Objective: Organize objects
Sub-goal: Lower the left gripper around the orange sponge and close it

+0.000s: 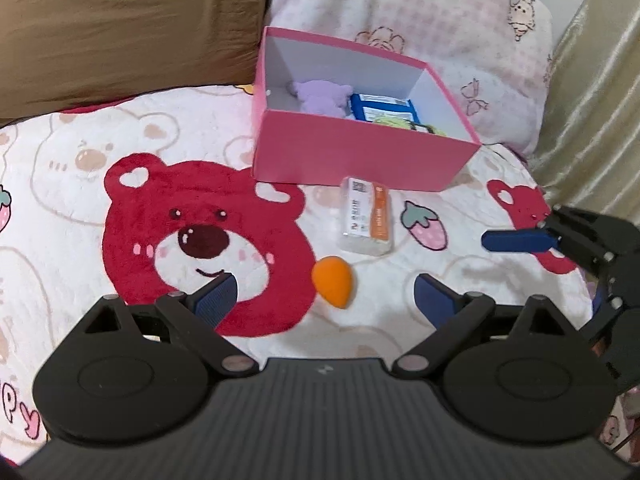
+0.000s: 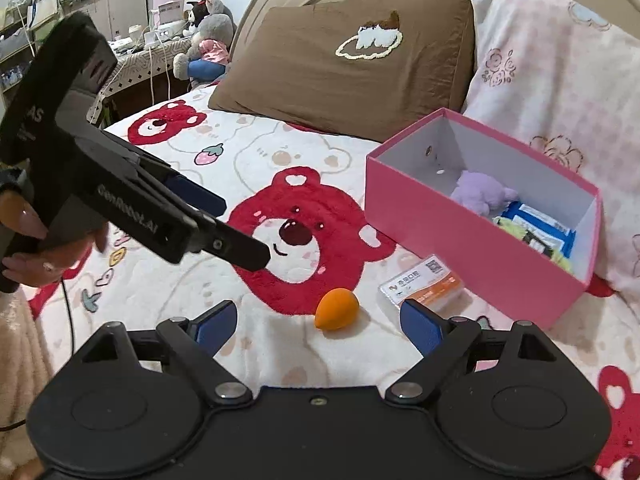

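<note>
An orange egg-shaped sponge (image 1: 333, 282) (image 2: 336, 309) lies on the bear-print blanket. My left gripper (image 1: 326, 294) is open, its blue fingers wide on either side of the sponge and apart from it. My right gripper (image 2: 320, 320) is open too, just short of the sponge. A small clear pack with an orange label (image 1: 366, 218) (image 2: 424, 286) lies in front of the pink box (image 1: 360, 160) (image 2: 460, 240). The box holds a purple plush (image 1: 320, 98), a blue packet (image 1: 380, 106) and something yellow-green. One blue finger (image 1: 514, 241) of the right gripper shows at the right.
A brown pillow (image 2: 340, 64) and a pink patterned pillow (image 2: 560, 92) lean on the headboard behind the box. A shiny curtain (image 1: 592, 100) hangs at the right. The left gripper (image 2: 242, 230) and a hand (image 2: 24, 236) fill the left. A cluttered desk (image 2: 160, 40) stands beyond the bed.
</note>
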